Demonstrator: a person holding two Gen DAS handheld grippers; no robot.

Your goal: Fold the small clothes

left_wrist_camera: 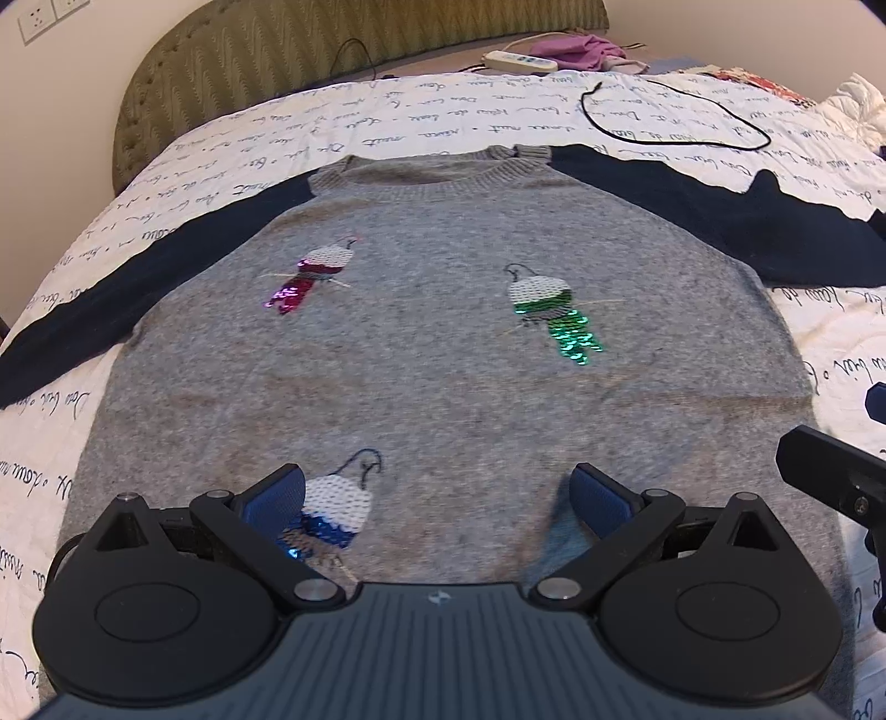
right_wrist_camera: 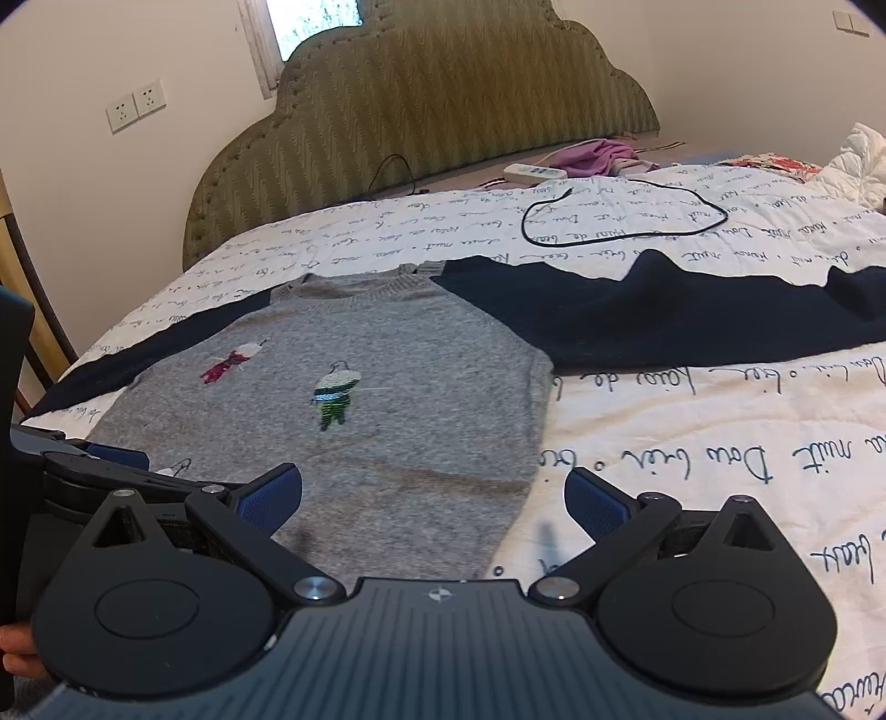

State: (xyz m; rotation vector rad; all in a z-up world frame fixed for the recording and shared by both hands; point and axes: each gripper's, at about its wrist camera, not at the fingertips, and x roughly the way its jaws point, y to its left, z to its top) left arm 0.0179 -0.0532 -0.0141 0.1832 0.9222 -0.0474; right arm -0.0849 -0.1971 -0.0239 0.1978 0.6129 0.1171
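On the quilt [left_wrist_camera: 637, 116], lying face up with both navy sleeves spread wide, ready for folding: small grey sweater [left_wrist_camera: 443, 343]. Hovering over its hem: left gripper [left_wrist_camera: 437, 498], spread wide, holding nothing. Straddling the right hem corner: right gripper [right_wrist_camera: 432, 498], equally spread, gripping nothing.

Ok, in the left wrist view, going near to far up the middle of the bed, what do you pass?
Open left gripper → blue sequin bird patch → grey knit sweater body → ribbed grey collar → white quilt with handwriting print → olive tufted headboard.
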